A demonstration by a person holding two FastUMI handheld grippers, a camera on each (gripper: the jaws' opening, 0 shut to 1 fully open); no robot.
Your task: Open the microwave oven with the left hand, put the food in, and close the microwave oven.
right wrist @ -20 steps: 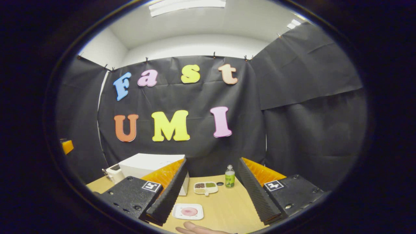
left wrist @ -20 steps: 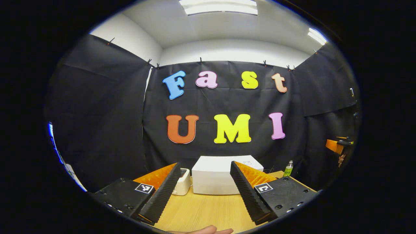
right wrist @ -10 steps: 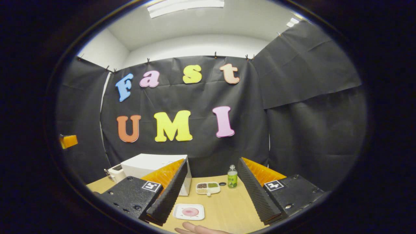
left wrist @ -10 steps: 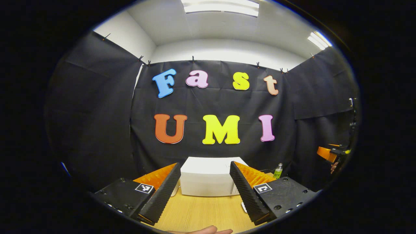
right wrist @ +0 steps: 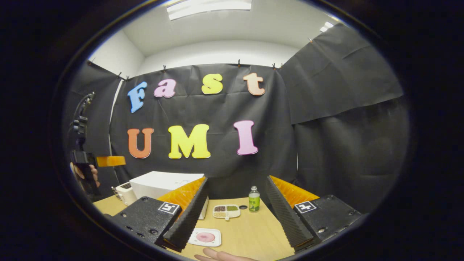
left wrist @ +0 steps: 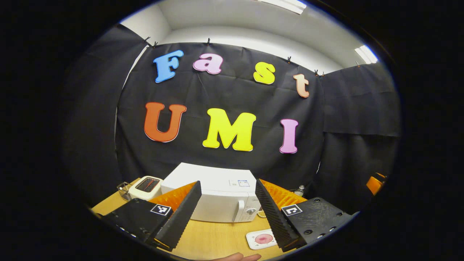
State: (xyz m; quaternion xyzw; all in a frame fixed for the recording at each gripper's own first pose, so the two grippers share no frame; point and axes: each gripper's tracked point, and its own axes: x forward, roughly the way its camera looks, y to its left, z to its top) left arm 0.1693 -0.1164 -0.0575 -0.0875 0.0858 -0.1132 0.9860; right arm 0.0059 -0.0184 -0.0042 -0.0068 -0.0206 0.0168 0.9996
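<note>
Microwave oven [left wrist: 214,197] is being taken as the landmark: it is standing shut on the worktop [left wrist: 210,241], its handle and dial toward its right end.

Nearest, the left claw [left wrist: 227,214] is being held above the worktop in front of the oven, its fingers spread wide apart and clamped on nothing, with the oven front framed between them. The opening step is judged to be in hand but not yet begun. For it to be done well, the claw should be brought onto the upright handle beside the dial, closed only there, and the pull swung outward rather than straight back, so that the light casing is not being dragged across the worktop.

In front of the oven and to its right, the food is lying on a small white plate [left wrist: 261,239]. In the right gripper view, the right claw [right wrist: 237,214] is being held open and empty over that plate [right wrist: 205,237].

Farther back, right of the oven, a divided dish [right wrist: 226,211] and a green bottle [right wrist: 254,199] are standing. A toaster [left wrist: 145,186] is sitting just beside the oven's left side.

Bare worktop is lying in front of the oven, so room for the door's swing is judged ample, though the plate is lying near the likely path. The worktop's near edge is being crossed by a fingertip [left wrist: 235,257].
</note>
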